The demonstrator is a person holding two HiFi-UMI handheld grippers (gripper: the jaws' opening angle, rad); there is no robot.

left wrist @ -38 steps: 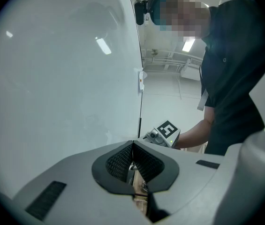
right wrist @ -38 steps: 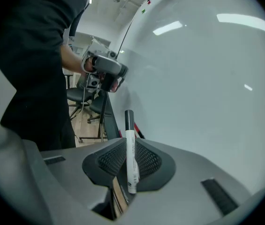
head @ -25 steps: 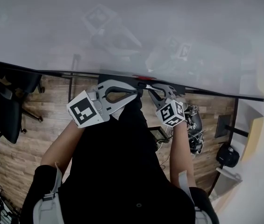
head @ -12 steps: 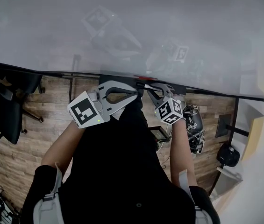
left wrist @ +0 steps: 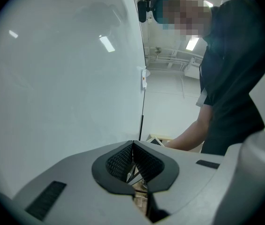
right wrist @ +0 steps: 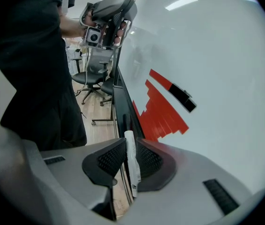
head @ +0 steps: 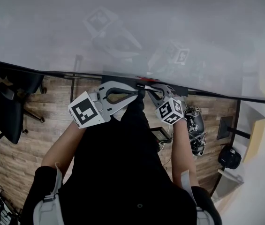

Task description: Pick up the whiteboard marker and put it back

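My right tongs (right wrist: 130, 149) are clenched on the whiteboard marker (right wrist: 131, 165). Its white barrel is pinched between the two ribbed pads, and its dark end pokes out past the tips. My left tongs (left wrist: 132, 146) are pressed together with nothing between them. They are held just beside the right pair, tips nearly meeting, at the middle of the whiteboard's lower edge.

The marker runs lengthwise along the black ledge (right wrist: 120, 107) at the bottom edge of the whiteboard (right wrist: 216, 55). I cannot tell whether it rests on the ledge or sits just above it. Past the tips, a red staircase drawing (right wrist: 162, 111) climbs the board from the lower edge, with a short black stroke (right wrist: 181, 95) at its top step.

Against a second ago little has changed. The right tongs have crept slightly up and in toward the left pair, their grip on the marker is the same, and the left tongs have barely stirred.

Farther off, an office chair (right wrist: 92, 74) stands on the wooden floor (head: 29, 139) beyond the near end of the board
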